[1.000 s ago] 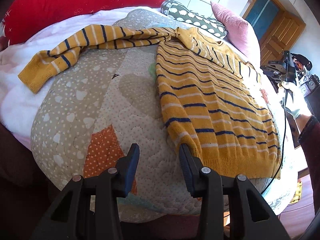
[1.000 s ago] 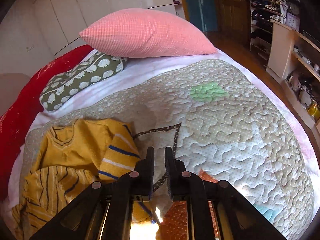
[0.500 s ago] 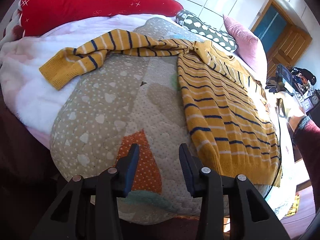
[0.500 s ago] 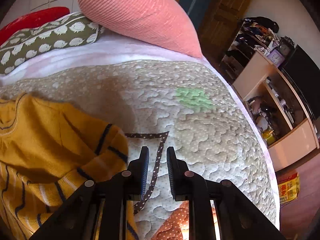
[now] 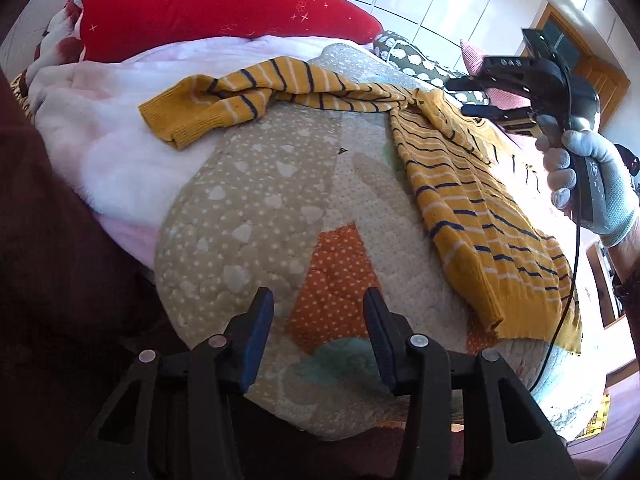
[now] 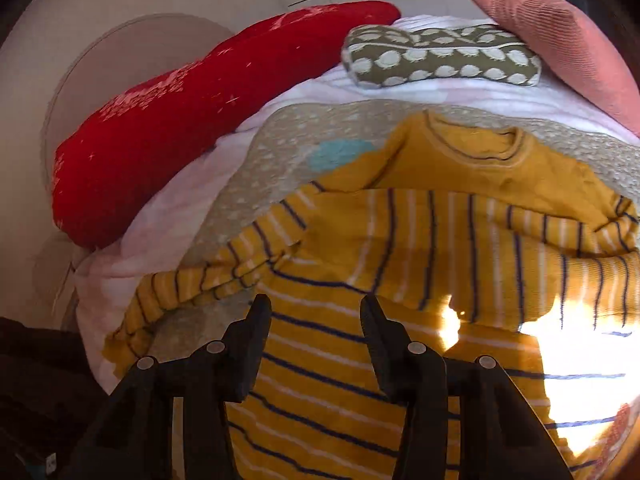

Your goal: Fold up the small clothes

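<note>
**Inspector:** The yellow striped sweater (image 5: 472, 200) lay flat on the patchwork quilt (image 5: 256, 216), which covered the bed. In the left wrist view its body ran down the right half of the quilt to the hem at the near edge. One sleeve (image 5: 248, 96) stretched leftward, with its cuff resting where the quilt met the white blanket (image 5: 104, 152).

**Clerk:** And the other sleeve?

**Inspector:** In the right wrist view it (image 6: 500, 248) lay folded across the chest, just below the neckline.

**Clerk:** State of the left gripper?

**Inspector:** The left gripper (image 5: 318, 340) hung over the near edge of the quilt, above an orange dotted patch. Its jaws stood apart and had just been opening. Nothing was between them.

**Clerk:** The right?

**Inspector:** The right gripper (image 6: 314, 344) was poised over the sweater's striped body, jaws apart and just opened wider. The knit showed between the tips, but the pads did not press it. From the left wrist view the same tool (image 5: 512, 92) was seen held above the sweater's shoulder by a hand (image 5: 592, 184) in a white glove.

**Clerk:** Surroundings?

**Inspector:** A red pillow (image 6: 192, 112), a green spotted cushion (image 6: 440, 60) and a pink cushion (image 6: 560, 40) lined the head of the bed. A glare of sunlight washed out part of the sweater at lower right in the right wrist view.
</note>
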Tool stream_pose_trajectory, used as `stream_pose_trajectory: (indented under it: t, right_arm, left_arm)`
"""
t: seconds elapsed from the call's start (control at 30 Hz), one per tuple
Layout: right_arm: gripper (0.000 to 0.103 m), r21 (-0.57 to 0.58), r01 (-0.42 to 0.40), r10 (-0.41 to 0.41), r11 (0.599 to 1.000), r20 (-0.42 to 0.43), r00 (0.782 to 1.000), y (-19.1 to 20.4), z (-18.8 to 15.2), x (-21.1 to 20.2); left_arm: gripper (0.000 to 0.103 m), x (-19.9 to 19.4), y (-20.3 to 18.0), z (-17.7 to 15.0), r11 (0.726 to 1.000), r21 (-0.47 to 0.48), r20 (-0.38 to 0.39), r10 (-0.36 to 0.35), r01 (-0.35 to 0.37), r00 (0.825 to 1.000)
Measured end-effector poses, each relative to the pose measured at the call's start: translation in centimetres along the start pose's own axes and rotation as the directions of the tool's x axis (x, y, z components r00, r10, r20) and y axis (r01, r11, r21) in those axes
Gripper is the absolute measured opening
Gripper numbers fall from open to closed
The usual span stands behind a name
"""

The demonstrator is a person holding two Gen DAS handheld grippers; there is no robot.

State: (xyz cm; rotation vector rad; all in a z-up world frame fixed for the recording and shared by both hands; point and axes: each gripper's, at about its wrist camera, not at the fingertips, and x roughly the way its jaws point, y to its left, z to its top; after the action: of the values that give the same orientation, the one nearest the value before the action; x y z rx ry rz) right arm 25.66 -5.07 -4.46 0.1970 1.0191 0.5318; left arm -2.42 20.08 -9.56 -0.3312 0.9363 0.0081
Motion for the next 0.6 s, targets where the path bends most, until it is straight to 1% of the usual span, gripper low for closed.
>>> stream_pose_trajectory:
  t: [0.07,0.13,0.17,0.2,0.3,0.33,0.4,0.47,0.5,0.6]
  right_arm:
    - [0.049,-0.037,-0.113,0.111,0.993,-0.074,0.991,5.1,-1.4,3.3]
    - [0.050,-0.060,-0.222,0.211,0.973,-0.153,0.965,10.1,-2.9,6.4]
    - [0.050,-0.075,-0.258,0.240,0.963,-0.193,0.951,12.6,-3.9,7.7]
    - [0.050,-0.105,-0.273,0.245,0.956,-0.221,0.944,15.0,-4.8,8.9]
    - [0.050,-0.247,-0.297,0.228,0.922,-0.272,0.935,22.0,-6.8,11.2]
    - [0.050,-0.264,-0.306,0.229,0.915,-0.285,0.931,23.7,-7.3,11.7]
    - [0.050,-0.244,-0.312,0.231,0.918,-0.309,0.923,26.1,-8.1,12.7]
    - [0.051,-0.213,-0.254,0.177,0.943,-0.326,0.929,27.6,-8.4,14.1]
    - [0.051,-0.186,-0.243,0.170,0.952,-0.336,0.926,28.0,-8.4,14.9]
    - [0.051,-0.090,-0.161,0.120,0.983,-0.354,0.928,28.0,-8.2,17.0]
  left_arm:
    - [0.045,0.0,1.4,-0.3,1.000,-0.029,-0.004,0.003,-0.003,1.000]
    - [0.045,0.0,2.7,-0.7,0.998,-0.064,-0.008,0.004,-0.005,1.000]
    - [0.045,0.0,3.3,-0.9,0.997,-0.080,-0.012,0.007,-0.008,1.000]
    - [0.045,0.0,3.9,-1.1,0.996,-0.094,-0.015,0.008,-0.010,1.000]
    - [0.045,0.0,5.1,-1.4,0.993,-0.122,-0.015,0.007,-0.009,1.000]
    - [0.045,0.0,5.4,-1.4,0.992,-0.128,-0.015,0.006,-0.008,1.000]
    - [0.045,0.0,6.0,-1.6,0.990,-0.140,-0.014,-0.004,0.002,1.000]
    - [0.045,0.2,6.5,-1.6,0.988,-0.153,-0.015,-0.021,0.018,1.000]
    - [0.045,0.2,6.6,-1.6,0.987,-0.157,-0.014,-0.028,0.025,1.000]
    - [0.045,0.1,6.9,-1.7,0.986,-0.164,-0.007,-0.046,0.045,0.999]
